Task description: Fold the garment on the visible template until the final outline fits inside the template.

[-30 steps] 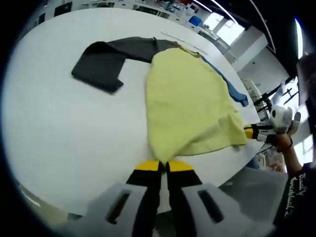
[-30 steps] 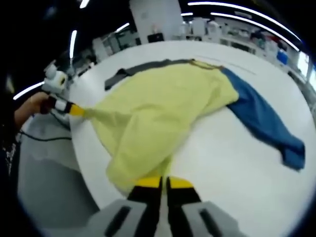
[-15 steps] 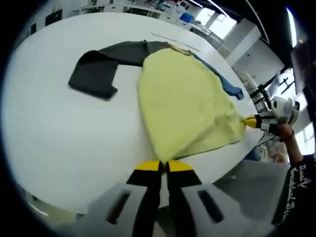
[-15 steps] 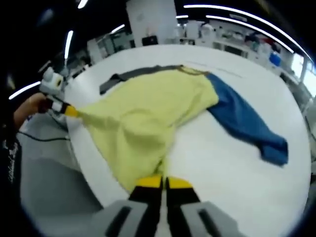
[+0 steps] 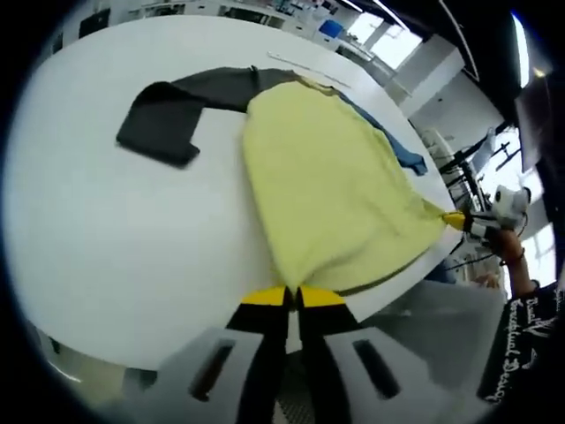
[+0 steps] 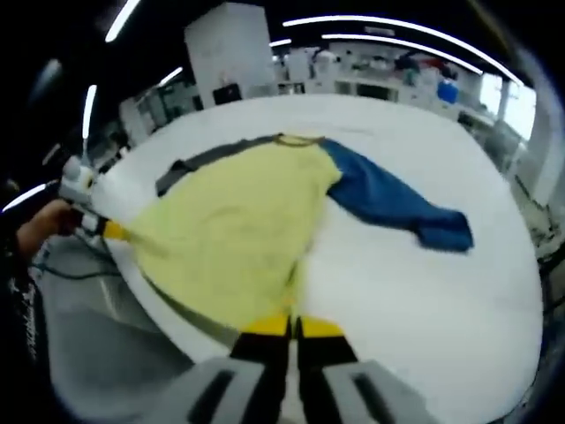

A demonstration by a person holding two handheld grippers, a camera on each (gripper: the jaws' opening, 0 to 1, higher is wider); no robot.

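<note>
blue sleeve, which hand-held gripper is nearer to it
Right. The right hand-held gripper holds the yellow hem on the blue sleeve side; the left hand-held gripper holds the corner toward the dark sleeve.

White table (image 5: 106,238), grey floor (image 6: 97,353), ceiling strip lights (image 6: 371,40), bright windows (image 5: 388,49)

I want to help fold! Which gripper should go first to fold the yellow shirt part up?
Probably neither alone. The left gripper and right gripper each pinch a corner of the yellow hem, so both look equally placed to lift it together.
</note>
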